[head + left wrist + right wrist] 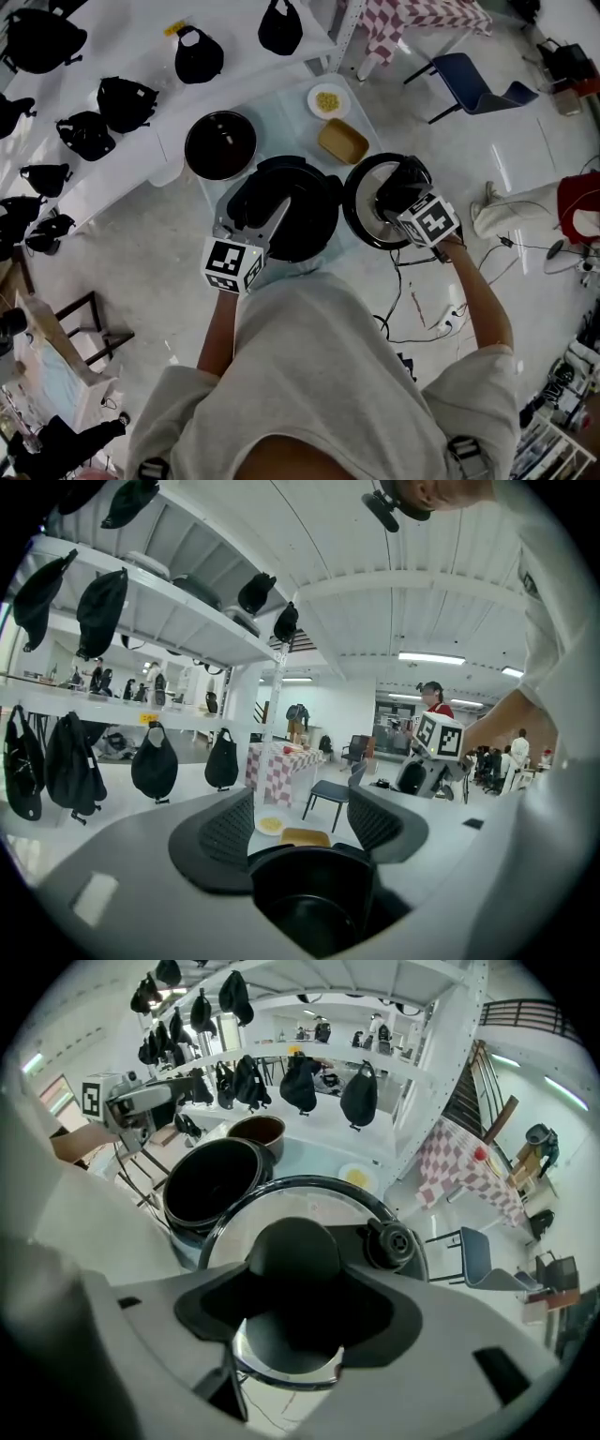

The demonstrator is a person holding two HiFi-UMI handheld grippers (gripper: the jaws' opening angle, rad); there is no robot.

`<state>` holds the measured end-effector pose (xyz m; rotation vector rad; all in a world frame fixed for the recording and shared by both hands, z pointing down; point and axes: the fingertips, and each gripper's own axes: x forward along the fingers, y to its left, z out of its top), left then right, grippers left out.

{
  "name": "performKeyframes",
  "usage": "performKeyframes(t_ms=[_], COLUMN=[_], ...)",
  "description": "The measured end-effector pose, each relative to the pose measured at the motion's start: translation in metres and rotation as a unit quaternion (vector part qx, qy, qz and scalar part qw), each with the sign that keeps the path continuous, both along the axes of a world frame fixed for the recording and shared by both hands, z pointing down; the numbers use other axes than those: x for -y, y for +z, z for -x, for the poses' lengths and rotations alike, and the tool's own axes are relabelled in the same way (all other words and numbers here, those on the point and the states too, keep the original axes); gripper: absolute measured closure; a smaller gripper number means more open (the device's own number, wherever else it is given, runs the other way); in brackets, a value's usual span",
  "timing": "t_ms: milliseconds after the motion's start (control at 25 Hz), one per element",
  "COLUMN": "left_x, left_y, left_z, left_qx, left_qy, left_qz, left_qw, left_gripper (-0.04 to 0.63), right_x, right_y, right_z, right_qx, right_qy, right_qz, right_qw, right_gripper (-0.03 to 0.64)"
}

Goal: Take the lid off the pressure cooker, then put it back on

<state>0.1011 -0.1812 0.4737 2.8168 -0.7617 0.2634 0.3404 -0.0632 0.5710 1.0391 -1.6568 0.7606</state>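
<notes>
Pale desk (pixel 281 108): your right tool (pixel 398 195) grips the round steel lid (pixel 309 1206) by its black knob (pixel 291 1251) — left tool (pixel 255 217) clamps the black pressure cooker (pixel 300 211) handle (pixel 314 892).

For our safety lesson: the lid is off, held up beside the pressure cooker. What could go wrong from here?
1. The right gripper grips the lid by its knob alone, with floor and cables showing under it; a slip would likely drop it.
2. Going back on, the lid may knock the pressure cooker, which only the left gripper steadies.
</notes>
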Motion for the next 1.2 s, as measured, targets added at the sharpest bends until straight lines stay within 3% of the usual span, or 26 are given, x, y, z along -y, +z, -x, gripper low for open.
performKeyframes(t_ms=[480, 1200], left_x=[0.003, 0.005], left_y=[-0.005, -0.010], left_z=[0.039, 0.113], left_qx=[-0.005, -0.012], left_qy=[-0.044, -0.143], left_qz=[-0.006, -0.012], left_qw=[0.9990, 0.9896], left_gripper=[0.296, 0.296], right_x=[0.053, 0.078], right_y=[-0.024, -0.005], right_z=[0.080, 0.218], right_qx=[0.010, 0.028], right_qy=[-0.110, -0.263], right_qz=[0.009, 0.039], right_qw=[0.994, 0.964], right_gripper=[0.345, 0.345])
